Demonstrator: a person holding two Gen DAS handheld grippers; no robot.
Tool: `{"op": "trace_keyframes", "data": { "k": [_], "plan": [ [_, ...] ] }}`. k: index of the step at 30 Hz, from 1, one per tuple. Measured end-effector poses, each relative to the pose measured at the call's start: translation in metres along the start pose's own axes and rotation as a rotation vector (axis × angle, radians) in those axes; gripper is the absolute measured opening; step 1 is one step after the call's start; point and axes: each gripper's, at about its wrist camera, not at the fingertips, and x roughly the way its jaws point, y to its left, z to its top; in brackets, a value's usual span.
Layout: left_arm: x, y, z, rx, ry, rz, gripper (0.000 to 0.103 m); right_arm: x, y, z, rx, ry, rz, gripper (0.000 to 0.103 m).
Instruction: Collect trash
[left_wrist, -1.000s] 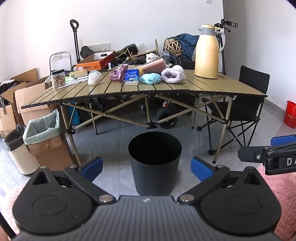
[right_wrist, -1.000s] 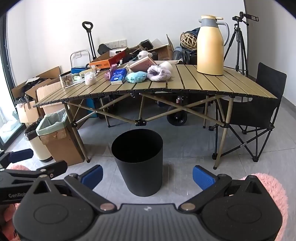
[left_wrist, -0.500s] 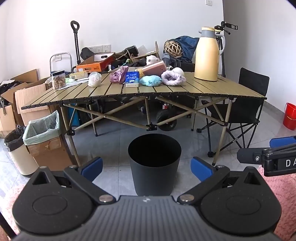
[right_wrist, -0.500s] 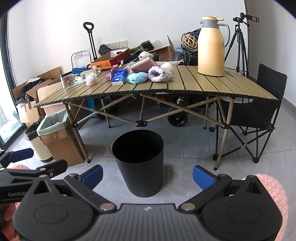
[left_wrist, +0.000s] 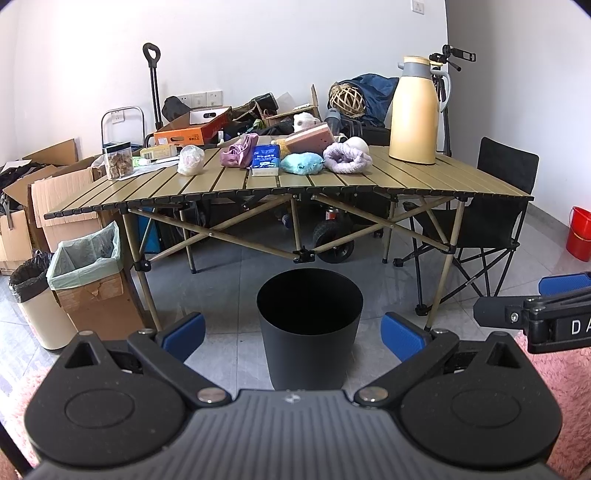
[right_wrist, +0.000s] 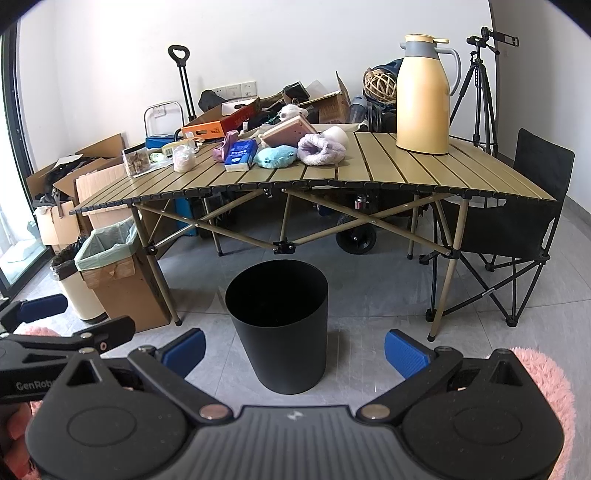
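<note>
- Left gripper (left_wrist: 293, 334): jaws spread wide, nothing between the blue pads (left_wrist: 183, 329). Right gripper (right_wrist: 293, 349): same, wide apart and empty.
- Both hang low over the floor, well short of the folding table (left_wrist: 424, 182). Black bin (left_wrist: 309, 326) stands on the tiles in front of the table, between the fingers in both views; looks empty, though its inside is too dark to be sure.
- Likely trash sits toward the table's left-centre: crumpled white bag (left_wrist: 190, 159), blue tissue pack (left_wrist: 266, 159), purple wrapper-like bundle (left_wrist: 239, 154). Which ones count as trash is a judgement.
- Handling, judged: white bag is light, soft and crushable, with a possibly slick film; pinching the bunched top or the mid-body should hold. Tissue pack is light and semi-stiff; gripping across the short sides beats a grip on the flat face.
- Teal plush (left_wrist: 301, 163) and lilac fuzzy item (left_wrist: 347, 158) lie just beside the pack, so a sloppy approach could snag them.
- Yellow thermos (left_wrist: 415, 110) stands well apart to the right and is not in the way.
- Versus a second ago: table and bin sit slightly lower and closer in both views, so the rig has crept forward and up a bit. Jaw opening unchanged, nothing on the table moved.
</note>
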Motion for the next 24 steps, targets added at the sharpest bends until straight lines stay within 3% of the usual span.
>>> {"op": "trace_keyframes", "data": {
  "k": [24],
  "plan": [
    [-0.0015, 0.0021, 0.0031, -0.005, 0.001, -0.005, 0.103, 0.0003, 0.0003, -0.0001, 0.001, -0.003, 0.000, 0.103]
  ]
}}
